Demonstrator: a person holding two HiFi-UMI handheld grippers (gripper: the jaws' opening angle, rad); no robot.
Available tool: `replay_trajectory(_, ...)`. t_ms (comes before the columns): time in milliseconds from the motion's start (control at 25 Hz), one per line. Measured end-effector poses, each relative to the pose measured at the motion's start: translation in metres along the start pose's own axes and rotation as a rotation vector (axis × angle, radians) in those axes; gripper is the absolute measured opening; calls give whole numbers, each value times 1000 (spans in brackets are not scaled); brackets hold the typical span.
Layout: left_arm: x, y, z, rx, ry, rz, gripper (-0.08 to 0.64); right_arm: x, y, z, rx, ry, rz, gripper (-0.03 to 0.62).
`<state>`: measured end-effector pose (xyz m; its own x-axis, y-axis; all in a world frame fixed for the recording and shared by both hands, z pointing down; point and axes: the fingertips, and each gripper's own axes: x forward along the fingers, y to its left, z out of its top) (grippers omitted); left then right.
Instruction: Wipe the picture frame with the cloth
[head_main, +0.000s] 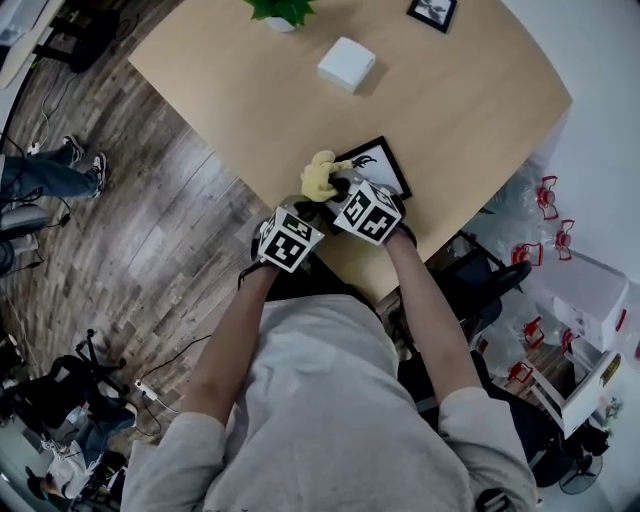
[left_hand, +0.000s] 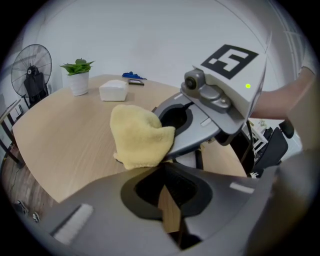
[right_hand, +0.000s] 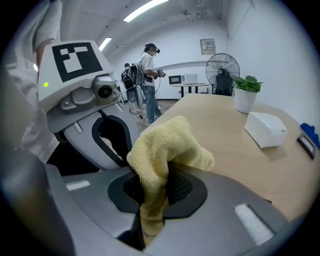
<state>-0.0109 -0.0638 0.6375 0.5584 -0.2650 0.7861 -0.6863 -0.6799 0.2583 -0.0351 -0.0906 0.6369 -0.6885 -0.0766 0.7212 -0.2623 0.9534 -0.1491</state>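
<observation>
The black picture frame (head_main: 385, 160) lies flat near the table's near edge. The yellow cloth (head_main: 320, 178) bunches up just left of it. My right gripper (head_main: 335, 192) is shut on the cloth (right_hand: 162, 155), which hangs pinched between its jaws and bulges above them. My left gripper (head_main: 303, 215) sits close beside it on the left, its jaws closed with nothing between them. From the left gripper view the cloth (left_hand: 137, 137) hangs off the right gripper (left_hand: 200, 125), which hides the frame. The left gripper (right_hand: 95, 115) stands right beside the cloth in the right gripper view.
On the wooden table (head_main: 250, 110) stand a white box (head_main: 346, 63), a potted plant (head_main: 282, 12) and a second small frame (head_main: 432, 10) at the far side. A fan (left_hand: 32, 75) stands beyond the table. People (right_hand: 150, 75) stand in the room behind.
</observation>
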Motion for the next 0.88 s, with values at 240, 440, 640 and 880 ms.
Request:
replay_trajectory(240,0,0,-1,-14,6,3,52,9,1,14,-72,-34,50,50)
replay_trajectory(440,-1,0,-1,-6,14,5,52,14,-2,20,-60,-30,81,51)
replay_trajectory(640,0,1,-1,6,17,7,52,16,-4,25,-58,-33,63,51)
replay_trajectory(880,2,0,1,4,29,4,52,25,-21,39,-4,-53,25,51)
